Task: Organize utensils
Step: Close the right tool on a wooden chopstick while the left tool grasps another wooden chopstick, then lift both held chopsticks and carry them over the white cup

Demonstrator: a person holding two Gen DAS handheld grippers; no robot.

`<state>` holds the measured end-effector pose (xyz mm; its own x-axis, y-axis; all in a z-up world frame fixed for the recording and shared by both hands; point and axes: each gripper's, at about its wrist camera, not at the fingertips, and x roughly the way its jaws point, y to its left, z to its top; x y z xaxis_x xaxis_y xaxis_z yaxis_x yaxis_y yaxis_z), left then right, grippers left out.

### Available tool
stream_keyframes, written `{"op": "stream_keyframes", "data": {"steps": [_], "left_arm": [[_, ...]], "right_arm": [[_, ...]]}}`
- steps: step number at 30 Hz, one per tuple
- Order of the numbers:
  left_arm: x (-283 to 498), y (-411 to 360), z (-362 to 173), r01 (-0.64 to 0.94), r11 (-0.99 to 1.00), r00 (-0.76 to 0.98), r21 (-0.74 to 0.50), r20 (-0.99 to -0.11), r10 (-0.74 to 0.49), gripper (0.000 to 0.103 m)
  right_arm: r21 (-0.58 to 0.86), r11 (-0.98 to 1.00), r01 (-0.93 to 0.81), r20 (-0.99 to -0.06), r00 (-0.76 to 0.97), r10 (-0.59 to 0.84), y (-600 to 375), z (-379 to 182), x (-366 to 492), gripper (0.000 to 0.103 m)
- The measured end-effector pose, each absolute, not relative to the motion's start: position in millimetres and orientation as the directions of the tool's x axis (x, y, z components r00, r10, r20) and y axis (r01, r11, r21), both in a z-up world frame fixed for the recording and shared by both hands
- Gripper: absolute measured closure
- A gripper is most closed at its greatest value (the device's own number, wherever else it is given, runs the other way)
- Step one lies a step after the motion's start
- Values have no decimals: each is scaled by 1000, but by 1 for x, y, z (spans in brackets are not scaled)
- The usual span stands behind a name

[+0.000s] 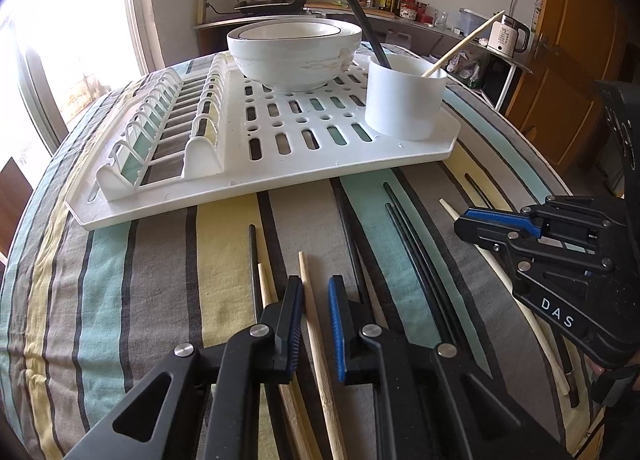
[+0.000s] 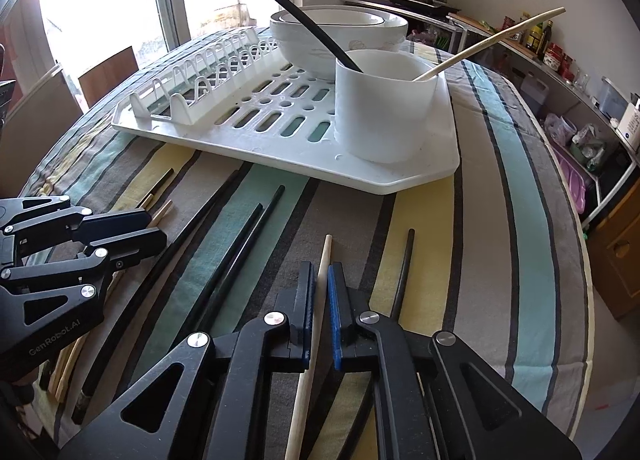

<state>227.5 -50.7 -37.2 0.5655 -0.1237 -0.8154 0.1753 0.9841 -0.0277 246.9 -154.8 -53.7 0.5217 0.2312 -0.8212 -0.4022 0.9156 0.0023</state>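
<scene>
Left gripper is hovering low with jaws parted; right gripper is pointing forward, jaws nearly closed.
</scene>
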Motion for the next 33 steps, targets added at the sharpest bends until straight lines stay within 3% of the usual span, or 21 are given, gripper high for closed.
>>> {"op": "stream_keyframes", "data": {"steps": [1, 11, 33], "left_arm": [[228, -50, -37, 170, 985, 565, -29, -816, -122, 97], [229, -42, -19, 181, 980, 578, -83, -797, -174, 98], [176, -20, 100, 251, 957, 773, -144, -565, -288, 98]], "right_arm": [[11, 916, -400, -821, 520, 237, -155, -54, 247, 97], [75, 911, -406, -764, 563, 314, -161, -28, 232, 97], [164, 913, -372, -509, 761, 402, -198, 62, 181, 97]]}}
